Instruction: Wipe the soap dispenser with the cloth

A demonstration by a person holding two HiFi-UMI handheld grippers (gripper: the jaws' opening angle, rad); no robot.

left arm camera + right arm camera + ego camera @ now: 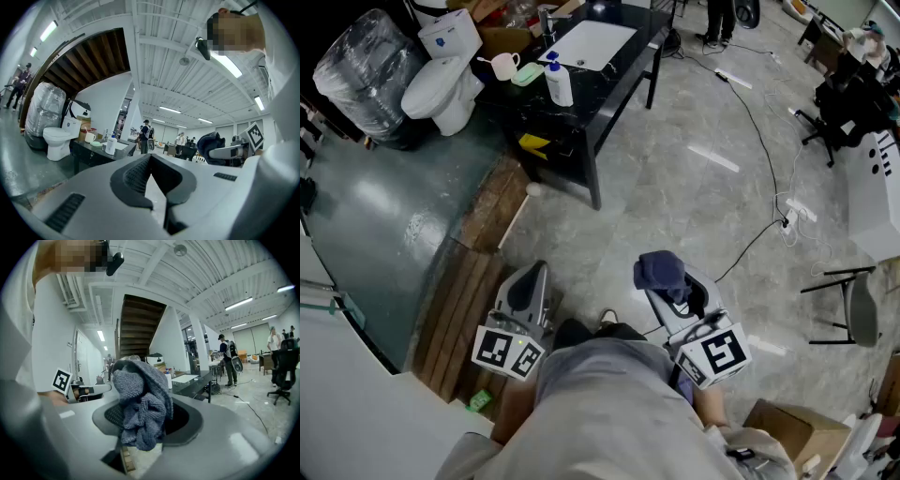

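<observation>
The white soap dispenser (558, 82) with a blue pump stands on the black washstand (609, 89) far ahead, small in the left gripper view (110, 144) and the right gripper view (168, 379). A dark blue-grey knitted cloth (661, 272) is bunched between the jaws of my right gripper (667, 284), which is shut on it; the cloth (140, 404) fills the middle of the right gripper view. My left gripper (533, 274) is held beside it, jaws together with nothing between them (150, 161). Both grippers are close to the person's body, well short of the washstand.
On the washstand are a white basin (586, 42), a cup (503, 66) and a green soap dish (527, 75). A white toilet (441, 84) and a plastic-wrapped bundle (361, 61) stand left. Wooden planks (464, 300), a floor cable (759, 122) and a cardboard box (797, 431) lie around.
</observation>
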